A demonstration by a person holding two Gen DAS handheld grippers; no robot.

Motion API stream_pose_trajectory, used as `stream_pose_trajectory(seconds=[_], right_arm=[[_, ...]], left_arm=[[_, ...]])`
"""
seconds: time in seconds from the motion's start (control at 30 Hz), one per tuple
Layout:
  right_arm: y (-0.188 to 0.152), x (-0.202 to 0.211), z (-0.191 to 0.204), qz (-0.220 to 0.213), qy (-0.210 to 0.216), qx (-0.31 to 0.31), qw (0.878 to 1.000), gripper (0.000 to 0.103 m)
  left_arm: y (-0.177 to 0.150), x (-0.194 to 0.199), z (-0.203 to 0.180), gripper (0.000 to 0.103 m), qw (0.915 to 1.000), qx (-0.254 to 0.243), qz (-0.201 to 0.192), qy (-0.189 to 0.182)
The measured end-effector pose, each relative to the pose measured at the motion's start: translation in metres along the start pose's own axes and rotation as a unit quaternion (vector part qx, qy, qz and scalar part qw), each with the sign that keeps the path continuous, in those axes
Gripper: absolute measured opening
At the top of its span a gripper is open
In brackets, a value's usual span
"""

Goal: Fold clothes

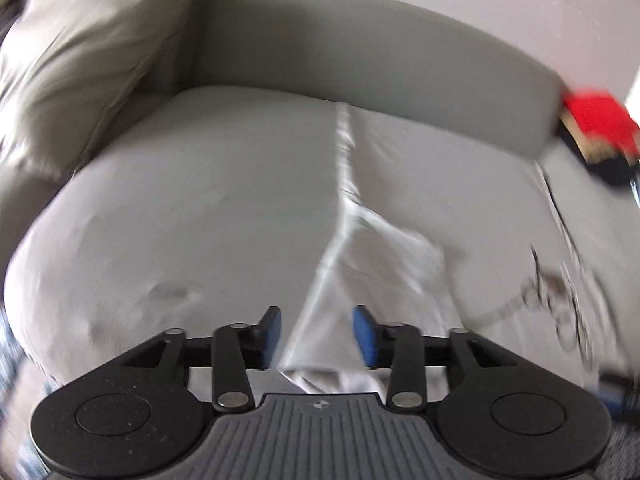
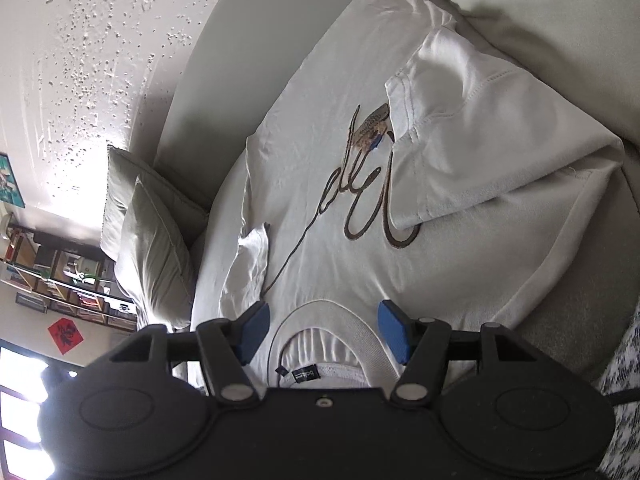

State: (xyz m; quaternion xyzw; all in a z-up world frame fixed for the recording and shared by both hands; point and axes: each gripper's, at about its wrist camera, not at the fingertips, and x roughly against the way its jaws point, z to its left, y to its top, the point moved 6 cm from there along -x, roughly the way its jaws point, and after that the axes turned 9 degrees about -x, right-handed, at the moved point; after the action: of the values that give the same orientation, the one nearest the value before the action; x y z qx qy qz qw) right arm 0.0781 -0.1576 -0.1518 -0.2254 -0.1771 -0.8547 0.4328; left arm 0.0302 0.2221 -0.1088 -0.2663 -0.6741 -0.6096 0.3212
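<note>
A white T-shirt [image 2: 340,184] with brown script lettering lies spread on a pale grey sofa seat [image 1: 180,220]. One sleeve [image 2: 492,140] is folded over the shirt's front; the other sleeve [image 2: 250,268] lies bunched at the opposite side. My right gripper [image 2: 324,332] stands open just above the collar [image 2: 320,316], its blue pads on either side of the neckline. In the blurred left wrist view, my left gripper [image 1: 319,338] is open a little over a strip of the white cloth [image 1: 360,264], and its pads do not press on it.
The sofa backrest [image 1: 360,40] curves behind the seat. Grey cushions [image 2: 152,240] lean at one end, one of them a cushion [image 1: 88,60] in the left wrist view. A red and black object [image 1: 596,128] sits past the backrest's end. Shelves [image 2: 60,272] line the far wall.
</note>
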Motion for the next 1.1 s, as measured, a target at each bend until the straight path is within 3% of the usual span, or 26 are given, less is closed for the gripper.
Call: stream_pose_trajectory(seconds=[0.13,0.2,0.33,0.43,0.53,0.7,0.8,0.9,0.97,1.07,1.1], right_arm=[[-0.004,-0.002,0.005,-0.006,-0.022,0.030,0.999,0.053],[-0.004,-0.003,0.006,-0.007,-0.028,0.036,0.999,0.053],[-0.005,-0.002,0.006,-0.008,-0.032,0.035,0.999,0.054],[-0.006,-0.001,0.006,-0.007,-0.031,0.034,0.999,0.054],[-0.005,0.000,0.005,-0.004,-0.029,0.032,0.999,0.054],[-0.005,-0.002,0.004,-0.001,-0.029,0.035,0.999,0.055],[-0.005,-0.002,0.006,-0.001,-0.032,0.045,0.998,0.056],[-0.005,0.003,0.011,-0.005,-0.037,0.056,0.998,0.056],[-0.003,0.013,0.016,-0.019,-0.035,0.065,0.997,0.056],[0.009,0.035,0.024,-0.070,-0.034,0.082,0.994,0.055],[0.017,0.042,0.024,-0.099,-0.048,0.088,0.990,0.049]], left_arm=[[0.019,-0.028,-0.016,0.016,0.9980,-0.056,-0.009,0.029],[0.029,-0.046,-0.030,0.015,0.9956,-0.091,-0.008,0.024],[0.035,-0.090,-0.038,0.016,0.9928,-0.109,0.043,0.027],[0.028,-0.106,-0.031,0.028,0.9887,-0.110,0.088,0.051],[0.017,-0.086,-0.020,0.036,0.9854,-0.125,0.104,0.052],[-0.020,-0.041,-0.008,0.036,0.9702,-0.199,0.120,0.069],[-0.037,-0.028,-0.003,0.037,0.9614,-0.218,0.138,0.096],[-0.033,-0.008,0.000,0.033,0.9697,-0.193,0.107,0.104],[-0.027,0.004,-0.009,0.033,0.9780,-0.175,0.070,0.090],[-0.015,0.009,-0.032,0.033,0.9824,-0.170,0.019,0.074],[-0.011,0.007,-0.040,0.034,0.9828,-0.170,0.006,0.072]])
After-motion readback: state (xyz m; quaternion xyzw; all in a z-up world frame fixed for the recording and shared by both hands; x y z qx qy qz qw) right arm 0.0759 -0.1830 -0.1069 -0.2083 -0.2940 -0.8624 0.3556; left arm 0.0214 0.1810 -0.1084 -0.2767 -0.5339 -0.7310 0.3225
